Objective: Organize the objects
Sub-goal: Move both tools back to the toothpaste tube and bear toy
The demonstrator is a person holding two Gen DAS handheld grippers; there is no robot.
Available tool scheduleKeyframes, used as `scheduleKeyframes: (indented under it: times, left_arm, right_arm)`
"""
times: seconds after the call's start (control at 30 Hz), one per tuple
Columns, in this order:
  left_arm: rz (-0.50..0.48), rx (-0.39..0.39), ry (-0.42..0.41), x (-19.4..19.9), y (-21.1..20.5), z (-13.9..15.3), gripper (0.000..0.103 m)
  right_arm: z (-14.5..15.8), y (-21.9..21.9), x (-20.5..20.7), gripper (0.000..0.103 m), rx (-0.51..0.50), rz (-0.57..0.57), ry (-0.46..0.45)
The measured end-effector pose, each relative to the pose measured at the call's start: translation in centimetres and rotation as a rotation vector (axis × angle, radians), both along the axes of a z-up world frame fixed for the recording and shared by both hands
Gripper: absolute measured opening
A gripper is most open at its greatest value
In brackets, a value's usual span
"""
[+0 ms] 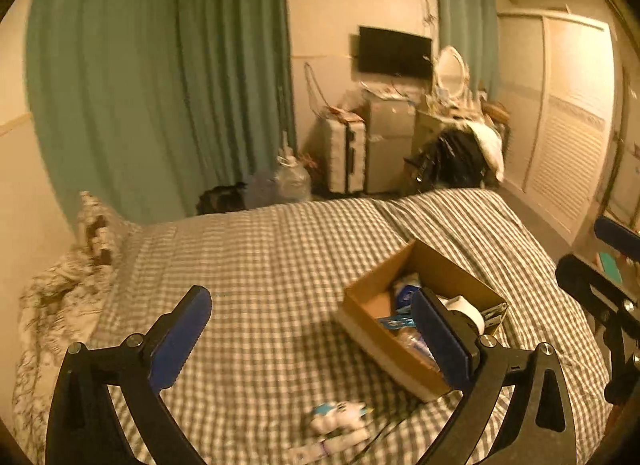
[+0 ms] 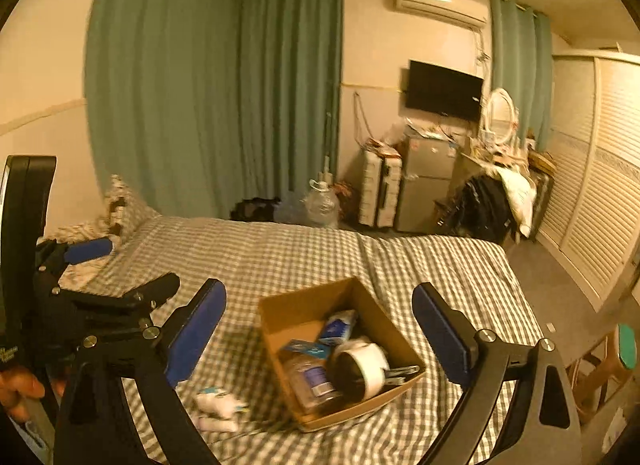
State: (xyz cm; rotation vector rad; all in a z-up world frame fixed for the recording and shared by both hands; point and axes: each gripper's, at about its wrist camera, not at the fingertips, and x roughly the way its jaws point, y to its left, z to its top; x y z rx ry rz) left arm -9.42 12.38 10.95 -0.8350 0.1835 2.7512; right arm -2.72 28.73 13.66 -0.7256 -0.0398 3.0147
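We see a matt brown cardboard box (image 2: 362,401) on soft checked cloth bedding (image 1: 260,249). Inside it, a tape roll (image 2: 366,365) looks glossy. Our grippers' fingers (image 1: 180,339) are matt black plastic with blue rubbery pads and metal screws.

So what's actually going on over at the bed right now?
A person holds two tongs above the checked bed, tidying small items. Both the left tongs and the right tongs are open and empty. The cardboard box already holds a tape roll, a jar and some packets. A small white toy lies loose on the cover beside the box.
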Motion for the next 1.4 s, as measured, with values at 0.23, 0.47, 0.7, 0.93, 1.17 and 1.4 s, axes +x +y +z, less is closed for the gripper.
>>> scheduleKeyframes:
  times: [0.23,0.47,0.7,0.93,1.17,1.4]
  left_arm:
    - [0.106,0.027,0.006,3.2,-6.6,-0.4,0.103]
    - [0.202,0.039,-0.055,3.8,-11.2,-6.0,0.103]
    - [0.259,0.004,-0.167,3.1,-12.7,-14.0,0.103]
    - [0.231,-0.013,-0.324,2.8,-10.3,-21.0,0.103]
    - [0.093,-0.157,-0.372,2.2,-6.0,-24.2,0.102]
    - [-0.053,-0.216,-0.447,1.4,-3.0,-26.4,0.095]
  right_arm:
    - [-0.6,-5.0,3.1,0.095,0.034,0.078,-0.011]
    - [-7.5,-8.7,2.6,0.095,0.032,0.141,-0.141]
    - [-16.6,-10.6,0.2,0.095,0.048,0.165,-0.307]
    - [-21.3,-9.1,-1.8,0.095,0.048,0.079,-0.470]
    - [-23.6,-7.4,-2.9,0.095,0.003,0.010,-0.569]
    - [-25.0,-5.9,-4.1,0.095,-0.061,-0.037,-0.637]
